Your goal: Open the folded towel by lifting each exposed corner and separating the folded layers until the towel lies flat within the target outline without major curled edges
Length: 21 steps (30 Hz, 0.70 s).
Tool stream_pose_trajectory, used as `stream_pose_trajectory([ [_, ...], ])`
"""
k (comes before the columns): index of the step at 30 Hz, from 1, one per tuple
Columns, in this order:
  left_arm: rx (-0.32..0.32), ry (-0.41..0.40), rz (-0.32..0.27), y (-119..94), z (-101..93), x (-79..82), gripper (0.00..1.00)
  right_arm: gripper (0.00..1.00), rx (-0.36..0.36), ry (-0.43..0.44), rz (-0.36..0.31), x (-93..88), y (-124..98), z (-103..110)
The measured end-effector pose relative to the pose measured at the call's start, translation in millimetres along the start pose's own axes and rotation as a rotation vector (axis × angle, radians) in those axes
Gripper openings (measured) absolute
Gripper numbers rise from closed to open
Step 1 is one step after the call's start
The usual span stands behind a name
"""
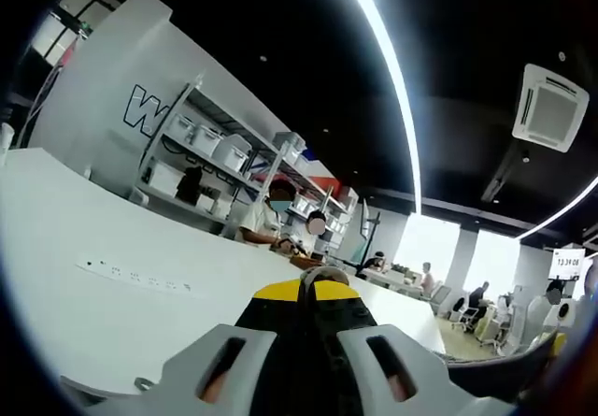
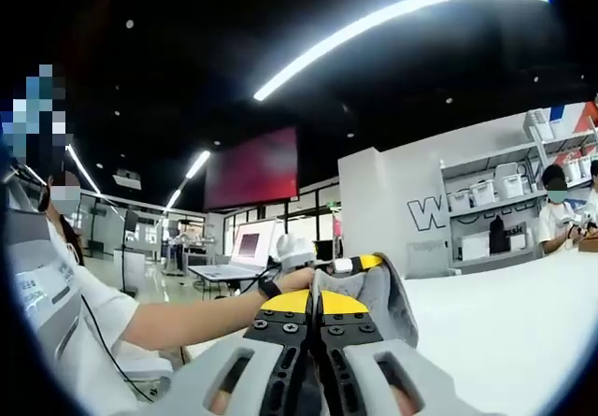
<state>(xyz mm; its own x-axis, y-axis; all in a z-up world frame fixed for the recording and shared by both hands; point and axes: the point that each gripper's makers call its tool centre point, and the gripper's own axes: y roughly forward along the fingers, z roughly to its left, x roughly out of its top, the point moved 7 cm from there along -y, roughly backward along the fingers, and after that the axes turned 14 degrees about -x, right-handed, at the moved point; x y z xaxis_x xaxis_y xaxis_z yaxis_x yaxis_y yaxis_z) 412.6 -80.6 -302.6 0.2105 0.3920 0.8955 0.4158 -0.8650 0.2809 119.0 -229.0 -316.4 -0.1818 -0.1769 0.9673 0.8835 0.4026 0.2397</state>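
The grey towel [image 2: 378, 299] is bunched up above the white table [image 2: 505, 332], right behind my right gripper [image 2: 316, 299], whose yellow-tipped jaws are shut on its near edge. At the towel's far top edge a second yellow tip, my left gripper [image 2: 363, 264], meets the cloth, with a person's hand [image 2: 285, 283] behind it. In the left gripper view my left gripper [image 1: 313, 290] has its jaws pressed together with a thin grey sliver of towel [image 1: 324, 271] at the tips. Most of the towel is hidden by the jaws.
The white table [image 1: 112, 285] stretches left, with a row of small marks [image 1: 140, 274] on it. Shelves with white bins [image 1: 215, 150] and seated people [image 1: 276, 215] lie beyond its far edge. A person in a white shirt [image 2: 84, 322] is close on the left.
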Motion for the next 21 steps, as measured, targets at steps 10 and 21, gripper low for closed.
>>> stream_pose_trajectory([
  [10, -0.015, -0.017, -0.002, 10, -6.9, -3.2, 0.01, 0.00, 0.000, -0.006, -0.008, 4.4, -7, -3],
  [21, -0.027, -0.022, 0.004, 18, -12.3, -3.2, 0.01, 0.00, -0.026, -0.062, 0.000, 1.8, -14, -4],
])
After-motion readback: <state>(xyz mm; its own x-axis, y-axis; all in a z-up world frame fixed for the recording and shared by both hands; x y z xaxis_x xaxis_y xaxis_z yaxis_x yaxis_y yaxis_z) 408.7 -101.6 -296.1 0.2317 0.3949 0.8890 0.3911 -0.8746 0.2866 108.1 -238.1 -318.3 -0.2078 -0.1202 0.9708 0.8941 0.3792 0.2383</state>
